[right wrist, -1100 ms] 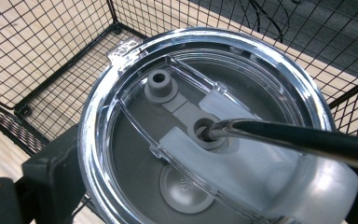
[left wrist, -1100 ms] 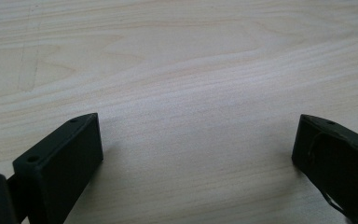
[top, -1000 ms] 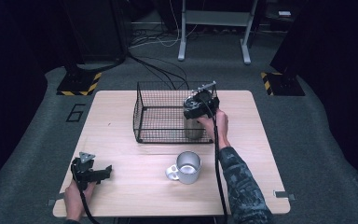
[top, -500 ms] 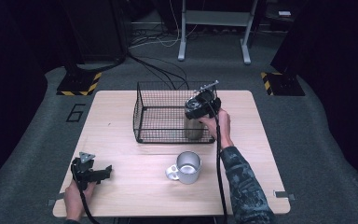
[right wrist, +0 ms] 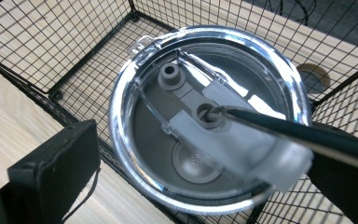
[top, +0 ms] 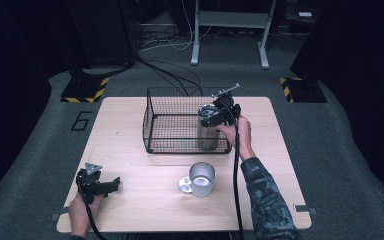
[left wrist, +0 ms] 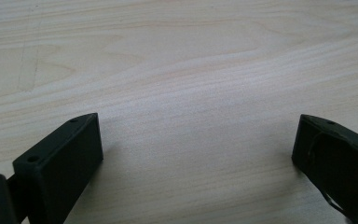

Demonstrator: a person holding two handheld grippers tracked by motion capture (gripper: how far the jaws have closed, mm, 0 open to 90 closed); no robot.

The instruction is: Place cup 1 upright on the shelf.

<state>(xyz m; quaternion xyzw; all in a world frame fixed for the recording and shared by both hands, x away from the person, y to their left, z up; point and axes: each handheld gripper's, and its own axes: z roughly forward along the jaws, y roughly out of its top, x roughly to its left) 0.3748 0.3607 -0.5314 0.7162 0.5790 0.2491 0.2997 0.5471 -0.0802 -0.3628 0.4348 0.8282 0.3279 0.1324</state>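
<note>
Right tool seemingly clamps the tumbler inside the basket; left tool gapes empty.

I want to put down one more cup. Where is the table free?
Free: the table left of the wire basket, and between the left gripper and the steel mug. Crowded: the basket's right corner, with the lidded tumbler and right gripper.

The wire basket is open on top, and its left part is free; a lidded tumbler stands in its right front corner with the right tongs over it. A mug stands just in front of the basket. The tabletop around the left tongs lies bare.
</note>
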